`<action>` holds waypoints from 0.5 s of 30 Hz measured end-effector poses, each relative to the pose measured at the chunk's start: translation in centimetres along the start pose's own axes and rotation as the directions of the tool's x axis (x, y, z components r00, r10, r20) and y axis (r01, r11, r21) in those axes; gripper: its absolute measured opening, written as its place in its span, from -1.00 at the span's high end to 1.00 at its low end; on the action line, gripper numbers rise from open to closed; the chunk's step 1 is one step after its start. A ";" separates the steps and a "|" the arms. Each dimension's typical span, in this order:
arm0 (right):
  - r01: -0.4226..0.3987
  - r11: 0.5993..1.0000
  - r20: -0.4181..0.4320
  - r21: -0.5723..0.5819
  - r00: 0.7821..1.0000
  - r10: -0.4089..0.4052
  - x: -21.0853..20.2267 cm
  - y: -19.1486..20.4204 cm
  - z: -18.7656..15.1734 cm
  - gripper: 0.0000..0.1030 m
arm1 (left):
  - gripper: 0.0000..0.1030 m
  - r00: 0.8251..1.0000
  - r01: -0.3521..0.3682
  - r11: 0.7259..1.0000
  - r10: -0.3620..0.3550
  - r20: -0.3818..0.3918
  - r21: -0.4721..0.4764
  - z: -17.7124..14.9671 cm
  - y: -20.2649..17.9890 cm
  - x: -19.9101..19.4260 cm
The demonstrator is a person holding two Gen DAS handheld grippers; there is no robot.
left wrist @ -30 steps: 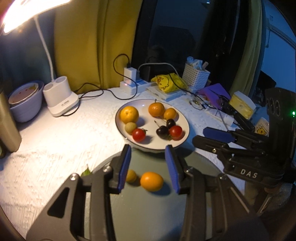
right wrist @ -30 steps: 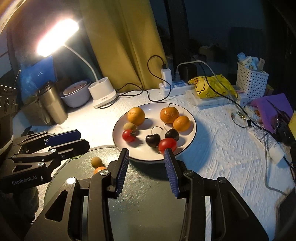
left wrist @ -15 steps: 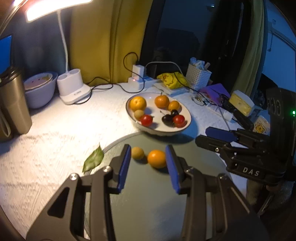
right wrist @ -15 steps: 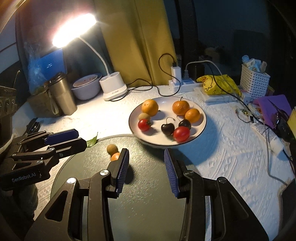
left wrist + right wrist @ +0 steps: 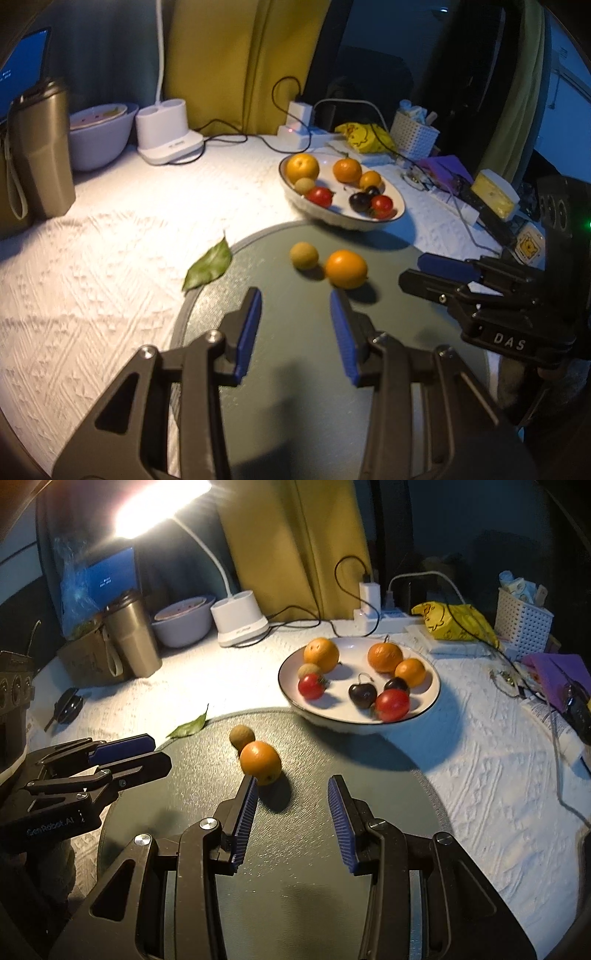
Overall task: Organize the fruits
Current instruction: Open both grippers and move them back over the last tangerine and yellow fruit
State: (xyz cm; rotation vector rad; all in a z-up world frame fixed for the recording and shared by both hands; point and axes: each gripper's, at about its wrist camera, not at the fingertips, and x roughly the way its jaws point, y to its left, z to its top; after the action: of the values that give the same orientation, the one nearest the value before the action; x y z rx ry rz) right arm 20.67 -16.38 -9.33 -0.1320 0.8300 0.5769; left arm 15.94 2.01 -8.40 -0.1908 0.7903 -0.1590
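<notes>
Both have drawn back from the plate (image 5: 430,705); left gripper (image 5: 295,301) and right gripper (image 5: 291,788) spread, empty, angled down.

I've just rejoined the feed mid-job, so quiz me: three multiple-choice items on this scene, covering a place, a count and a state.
1. Where does the green leaf lie?
A. in the white plate
B. at the edge of the dark round tray
C. in the basket

2. How many fruits sit on the dark round tray?
A. two
B. five
C. none

3. What is between the right gripper's jaws?
A. a tomato
B. a cherry
C. nothing

Answers: 1 B, it rests by the tray's rim. 2 A, an orange fruit and a small brownish fruit. 3 C, the jaws stand apart, empty.
</notes>
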 end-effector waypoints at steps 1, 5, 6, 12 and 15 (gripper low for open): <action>-0.002 1.000 -0.006 -0.002 1.000 0.002 0.3 0.1 -0.1 0.18 | 0.22 1.000 0.000 1.000 0.000 -0.002 -0.002 -0.1 0.2 0.1; -0.014 1.000 -0.025 -0.013 1.000 0.014 1.1 0.9 -0.1 0.19 | 0.22 1.000 0.001 1.000 -0.001 -0.008 -0.013 -0.2 0.8 0.5; -0.018 1.000 -0.031 -0.017 0.999 0.018 1.5 1.1 0.0 0.19 | 0.22 1.000 0.001 1.000 -0.001 -0.009 -0.014 -0.1 1.0 0.6; -0.028 0.999 -0.054 -0.025 0.998 0.027 3.1 1.8 0.5 0.19 | 0.22 1.000 0.005 1.000 -0.006 -0.027 -0.016 -0.1 1.6 1.4; -0.033 0.999 -0.062 -0.025 0.998 0.032 3.9 1.8 0.9 0.19 | 0.22 0.999 0.006 1.000 -0.007 -0.035 -0.018 0.1 1.8 1.8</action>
State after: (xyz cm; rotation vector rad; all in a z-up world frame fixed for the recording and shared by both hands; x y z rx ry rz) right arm 22.32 -12.88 -11.34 -0.1605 0.8860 0.6166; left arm 17.39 3.41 -10.04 -0.2077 0.8261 -0.1621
